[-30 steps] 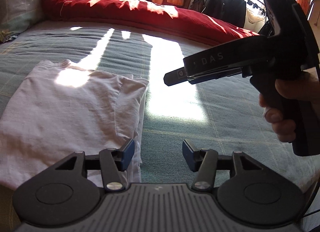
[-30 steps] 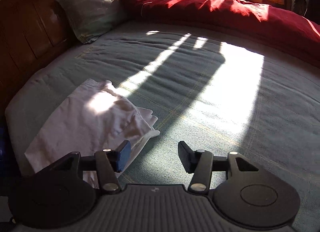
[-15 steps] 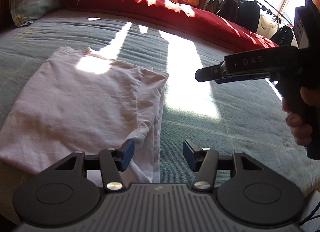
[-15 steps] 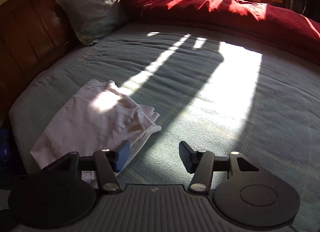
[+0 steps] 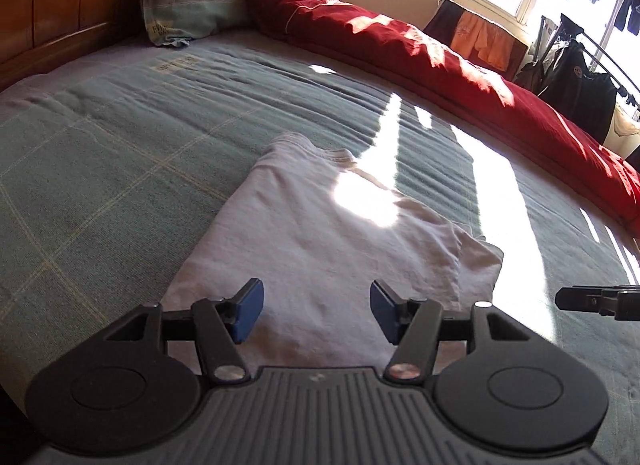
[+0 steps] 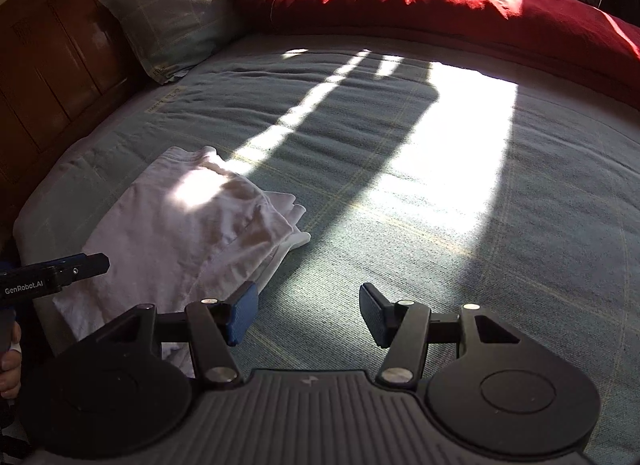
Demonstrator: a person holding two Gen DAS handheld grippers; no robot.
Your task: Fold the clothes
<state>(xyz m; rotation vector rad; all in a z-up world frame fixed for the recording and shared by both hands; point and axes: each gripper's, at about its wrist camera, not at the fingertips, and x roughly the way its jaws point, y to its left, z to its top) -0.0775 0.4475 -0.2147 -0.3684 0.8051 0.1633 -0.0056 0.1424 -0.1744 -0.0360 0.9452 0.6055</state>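
A half-folded white T-shirt (image 5: pixel 320 249) lies lower centre on the green bedspread (image 5: pixel 120 145); left gripper (image 5: pixel 316 311) opening, empty, over its near hem — right gripper (image 6: pixel 306 315) parted, empty; best pinch both near corners evenly.

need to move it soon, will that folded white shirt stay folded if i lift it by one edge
Probably not. The shirt looks like thin, soft cloth, so it would likely droop. Its layers lie loose and offset at one edge, so they may slide apart. It looks light.
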